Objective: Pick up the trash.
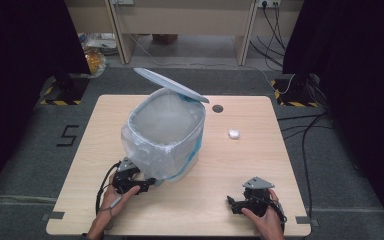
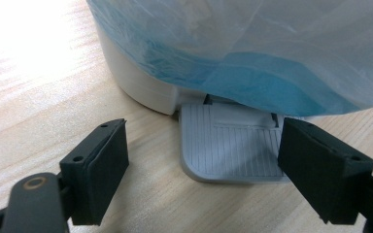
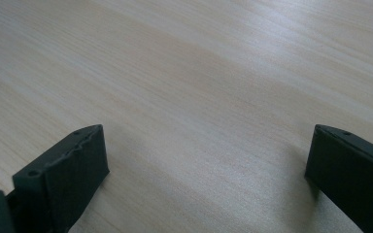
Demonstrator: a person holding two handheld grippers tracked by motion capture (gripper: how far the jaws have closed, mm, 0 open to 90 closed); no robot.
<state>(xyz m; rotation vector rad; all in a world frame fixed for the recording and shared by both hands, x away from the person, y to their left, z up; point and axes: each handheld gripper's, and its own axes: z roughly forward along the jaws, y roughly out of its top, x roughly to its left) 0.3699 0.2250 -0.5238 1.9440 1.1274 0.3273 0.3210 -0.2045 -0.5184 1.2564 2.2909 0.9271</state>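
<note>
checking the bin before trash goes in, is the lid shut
No, in the high view the lid stands tilted up at the back of the bin, leaving the bag-lined opening uncovered.

The pale wooden bench (image 3: 199, 73) has a fine straight grain and a smooth, faintly satin finish that catches soft glare. The white plastic pedal bin (image 2: 136, 77) looks smooth and slightly glossy at its base. Over its rim hangs a thin translucent plastic liner bag (image 1: 162, 150), crinkled and shiny, tinted blue lower down. The bin's grey plastic foot pedal (image 2: 228, 145) is matt and ribbed with fine parallel grooves. The bin's raised oval lid (image 1: 172, 86) looks smooth pale plastic. The left tool (image 2: 201, 170) and right tool (image 3: 204, 179) have matt black plastic jaws with dull, rubbery-looking inner faces. A small white crumpled wad (image 1: 234, 134) on the bench looks like paper.
</note>
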